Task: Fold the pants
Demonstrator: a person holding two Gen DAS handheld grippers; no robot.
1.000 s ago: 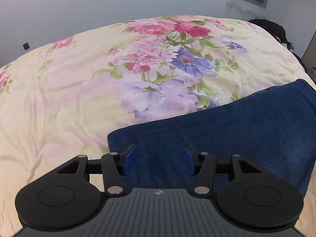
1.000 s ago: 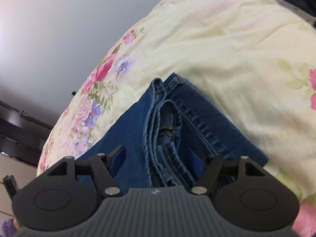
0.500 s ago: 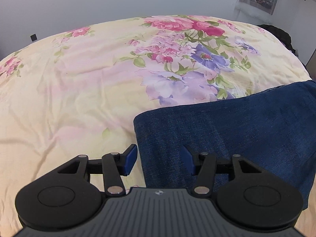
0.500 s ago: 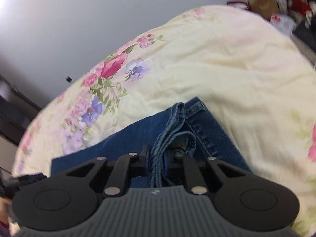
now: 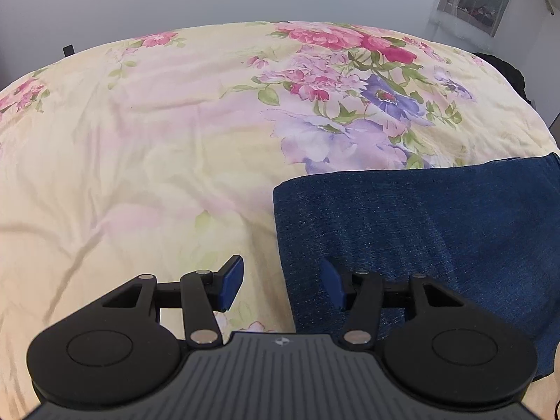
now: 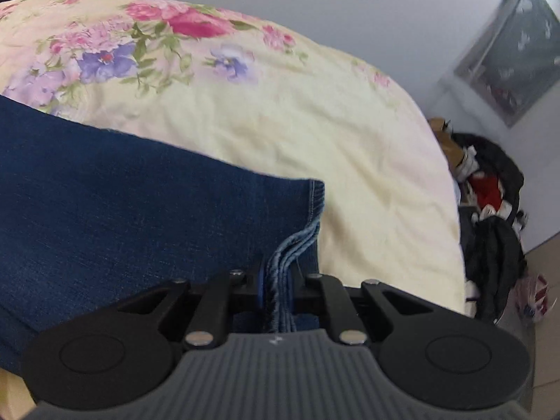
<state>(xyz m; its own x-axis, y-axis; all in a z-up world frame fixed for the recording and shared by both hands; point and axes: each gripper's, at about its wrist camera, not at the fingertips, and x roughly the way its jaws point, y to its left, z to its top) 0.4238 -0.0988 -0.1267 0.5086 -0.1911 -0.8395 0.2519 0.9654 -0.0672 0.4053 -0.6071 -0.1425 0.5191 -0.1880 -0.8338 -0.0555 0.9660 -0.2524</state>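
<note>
1. My right gripper (image 6: 278, 292) is clamped on the stacked hem edges of the jeans (image 6: 133, 210); its jaws have just been closing, and the denim layers are pinched between the pads.
2. My left gripper (image 5: 281, 285) stands spread, with nothing between the pads. Its left pad (image 5: 231, 281) is over the bedspread (image 5: 140, 161); its right pad (image 5: 332, 285) is over the denim. The folded edge of the jeans runs between them.
3. The jeans lie folded on the floral bedspread, dark blue. In the left view they fill the lower right; in the right view they stretch from the left edge to the gripper.
4. Beyond the bed's right edge, in the right view, I see a heap of clothes (image 6: 490, 210) on the floor. That view is slightly blurred.
</note>
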